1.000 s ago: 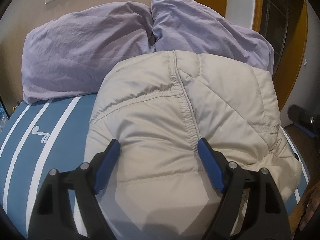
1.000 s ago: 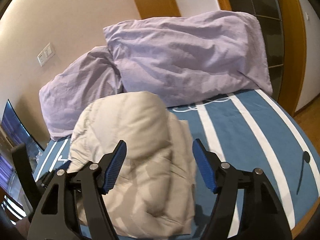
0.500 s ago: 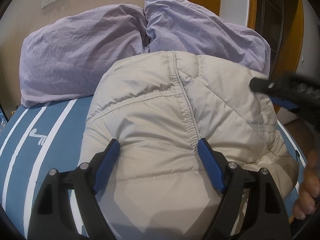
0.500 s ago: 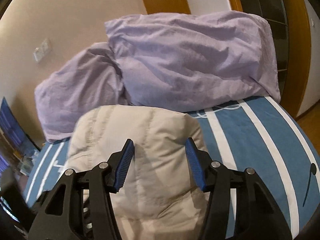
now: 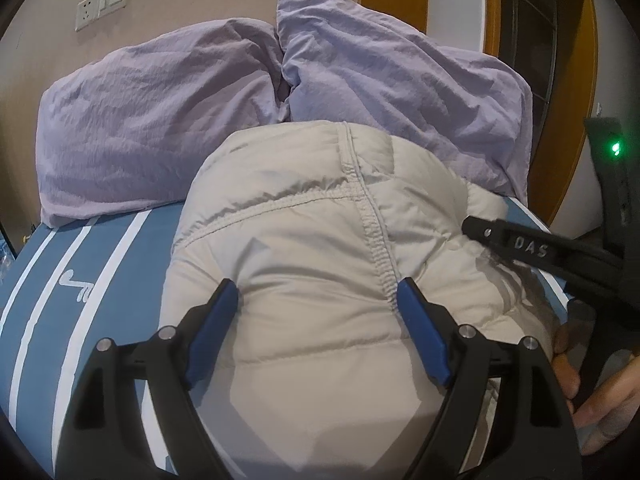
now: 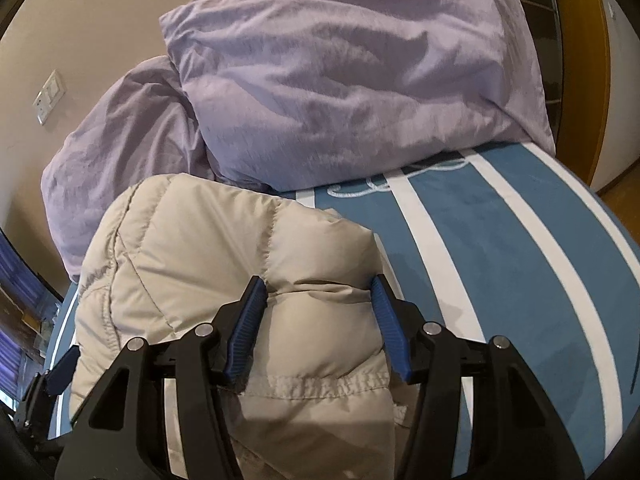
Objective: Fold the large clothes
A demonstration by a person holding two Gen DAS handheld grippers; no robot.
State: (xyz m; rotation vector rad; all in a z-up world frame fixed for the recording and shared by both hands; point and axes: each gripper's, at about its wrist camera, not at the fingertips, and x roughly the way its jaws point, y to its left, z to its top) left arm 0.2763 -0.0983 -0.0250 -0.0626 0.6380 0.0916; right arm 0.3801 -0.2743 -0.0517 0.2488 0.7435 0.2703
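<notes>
A puffy beige jacket (image 5: 304, 232) lies folded in a thick bundle on the blue-and-white striped bed (image 5: 80, 280). My left gripper (image 5: 318, 292) stands open, its blue pads resting wide apart on the top of the bundle, with fabric running on past both. My right gripper (image 6: 318, 300) is at the jacket's (image 6: 192, 240) right end. Its pads dent a bulging fold from both sides, so it is shut on the jacket. The left wrist view shows the right gripper (image 5: 520, 244) reaching in from the right, held by a hand (image 5: 592, 412).
Two lilac pillows (image 5: 160, 120) (image 5: 400, 80) lean against the wall just behind the jacket. Striped bed surface (image 6: 500, 260) lies to the right of the bundle. A wall socket (image 5: 102, 6) is at the upper left, and a wooden door frame (image 5: 576, 100) stands at the right.
My right gripper narrowed its jaws and came down and forward onto the jacket's right end, entering the left wrist view from the right. The left gripper stayed put.
</notes>
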